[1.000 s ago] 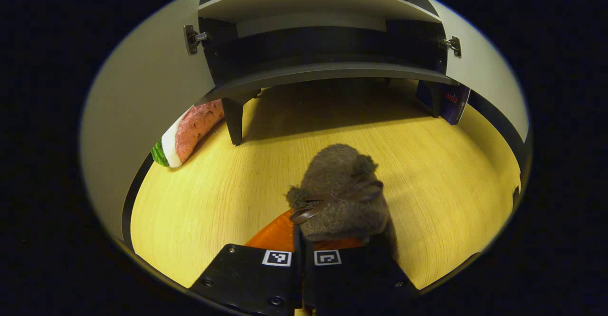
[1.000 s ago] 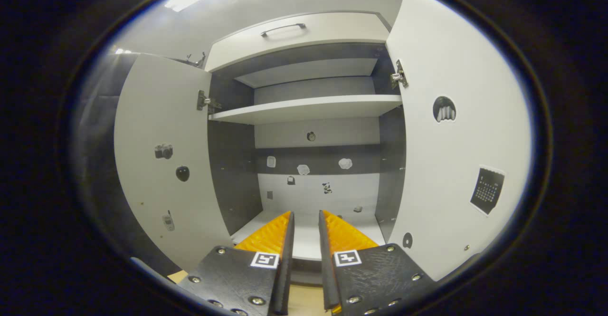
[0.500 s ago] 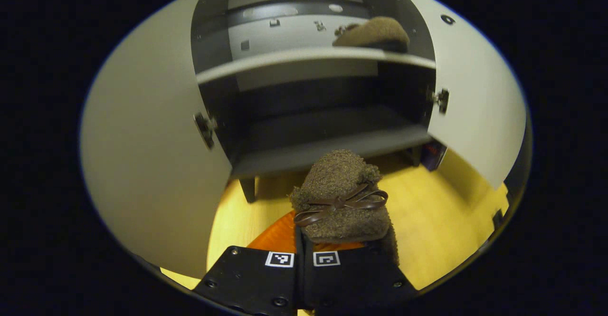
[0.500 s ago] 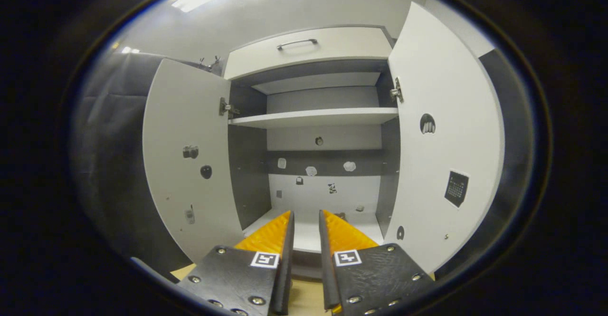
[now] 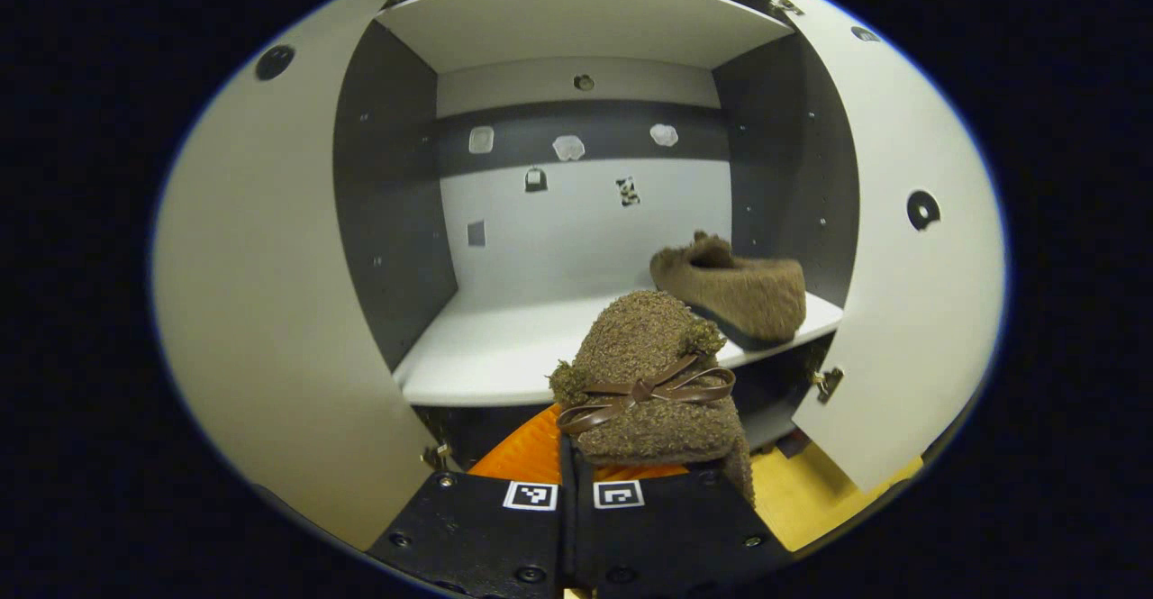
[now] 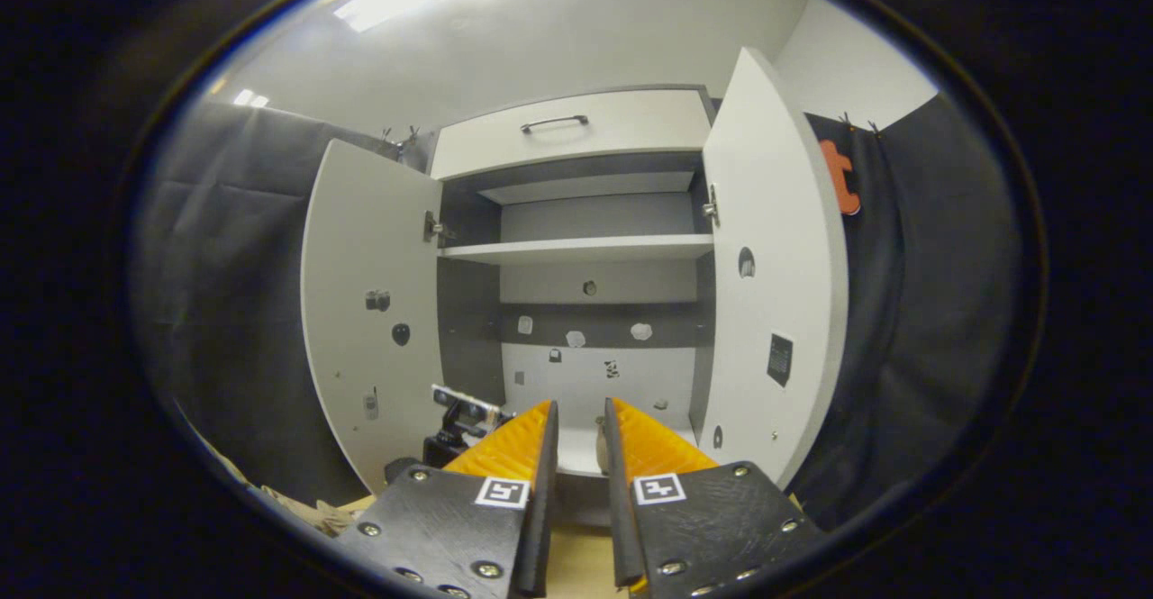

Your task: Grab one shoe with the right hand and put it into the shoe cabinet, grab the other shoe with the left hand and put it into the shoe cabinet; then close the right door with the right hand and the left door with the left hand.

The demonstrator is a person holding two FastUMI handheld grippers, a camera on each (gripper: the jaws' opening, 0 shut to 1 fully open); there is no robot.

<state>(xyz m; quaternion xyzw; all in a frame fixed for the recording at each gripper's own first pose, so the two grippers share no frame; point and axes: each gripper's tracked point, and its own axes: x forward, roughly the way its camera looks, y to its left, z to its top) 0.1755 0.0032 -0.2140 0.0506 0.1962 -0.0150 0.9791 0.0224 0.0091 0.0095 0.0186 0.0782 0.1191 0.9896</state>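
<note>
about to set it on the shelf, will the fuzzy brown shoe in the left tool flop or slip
The shoe looks soft and fuzzy, so it probably sags rather than slips. The left tool pinches only its rear, so the toe may droop. Likely light.

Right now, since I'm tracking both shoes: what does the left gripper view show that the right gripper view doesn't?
Left gripper view: the carried shoe with its bow, and the second shoe lying at the right of the lower shelf. Right gripper view: the drawer on top, the upper shelf and the open right gripper. Both: the open doors, the lower shelf and the back-wall stickers.
</note>
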